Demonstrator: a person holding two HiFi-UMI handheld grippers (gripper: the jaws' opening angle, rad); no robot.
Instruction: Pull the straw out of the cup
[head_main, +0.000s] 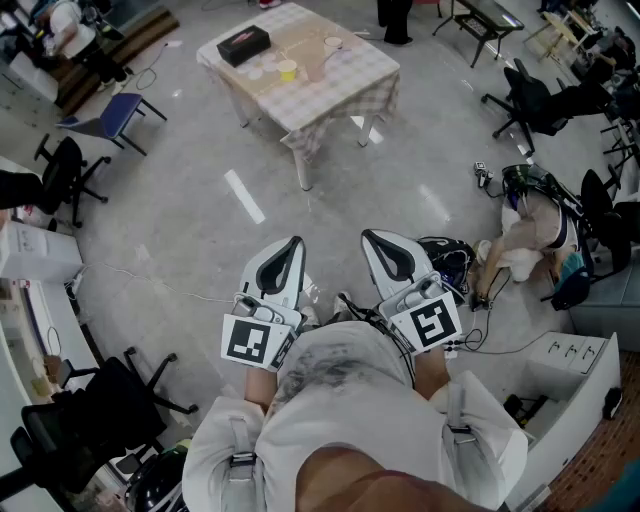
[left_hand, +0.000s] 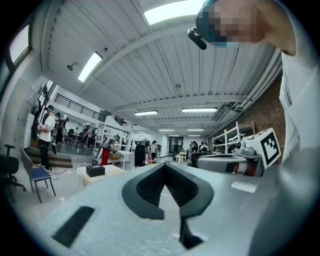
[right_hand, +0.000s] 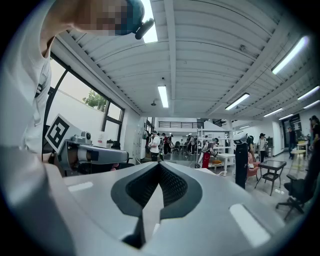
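Note:
The table (head_main: 370, 85) with a checked cloth stands far ahead across the floor. On it are a yellow cup (head_main: 288, 69), a pale cup (head_main: 332, 44) and a black box (head_main: 243, 44). No straw can be made out at this distance. Both grippers are held level close to my chest, well short of the table. My left gripper (head_main: 293, 243) is shut with nothing in it, its pads meeting at the tip (left_hand: 164, 165). My right gripper (head_main: 370, 236) is shut and empty too (right_hand: 159, 164). The left gripper view shows the table (left_hand: 107, 172) low at the left.
A blue chair (head_main: 115, 115) and black office chairs (head_main: 65, 170) stand at the left. Bags and cables (head_main: 520, 240) lie on the floor at the right, near a white cabinet (head_main: 570, 370). More black chairs (head_main: 535, 100) sit at the far right. Bare floor lies between me and the table.

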